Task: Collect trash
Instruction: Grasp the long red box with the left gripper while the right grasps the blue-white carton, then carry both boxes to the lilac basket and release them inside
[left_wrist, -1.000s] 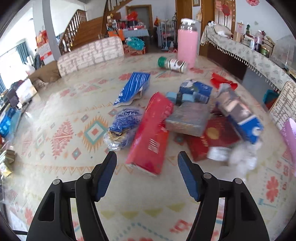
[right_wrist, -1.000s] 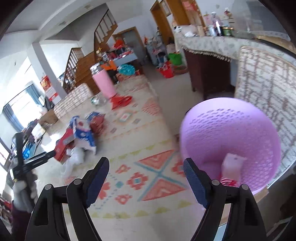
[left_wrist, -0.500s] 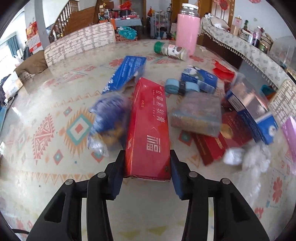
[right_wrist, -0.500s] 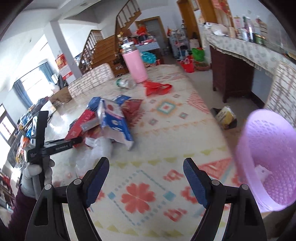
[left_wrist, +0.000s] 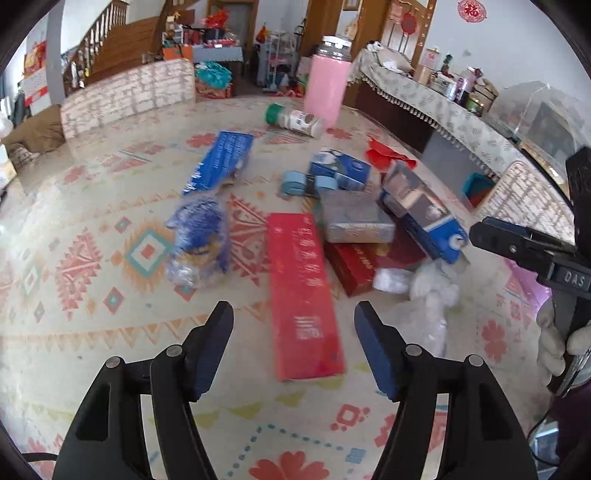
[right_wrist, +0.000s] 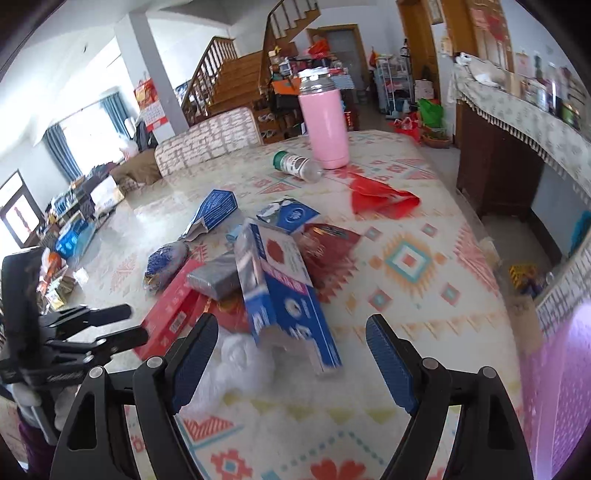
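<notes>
Tabletop: patterned cloth, carrying all the trash in one loose heap near the middle.

Purple basket: I see only a blurred part of its wall at my right edge; I cannot tell what is in it.

Pink flask: upright at the far end, lid on; contents not visible.

Long red box: flat on the cloth, its near end between the jaws of my left gripper but not touching either pad. Those jaws are opening and hold nothing.

Blue-and-white carton: tilted on top of the pile, its open end toward my right gripper. Those jaws stand wide and empty, just short of it.

Flat red box: under the grey packet.

Blue box: lying apart on the far left, one end torn open.

Small blue-and-white box: behind the pile.

Blue plastic bag: crumpled, left of the long red box.

Red plastic bag: lying alone, near the flask.

Clear plastic wrap: bunched at the near edge of the pile.

Small bottle: green cap, on its side beside the flask.

Blue tape rolls: side by side, just in front of the small box.
</notes>
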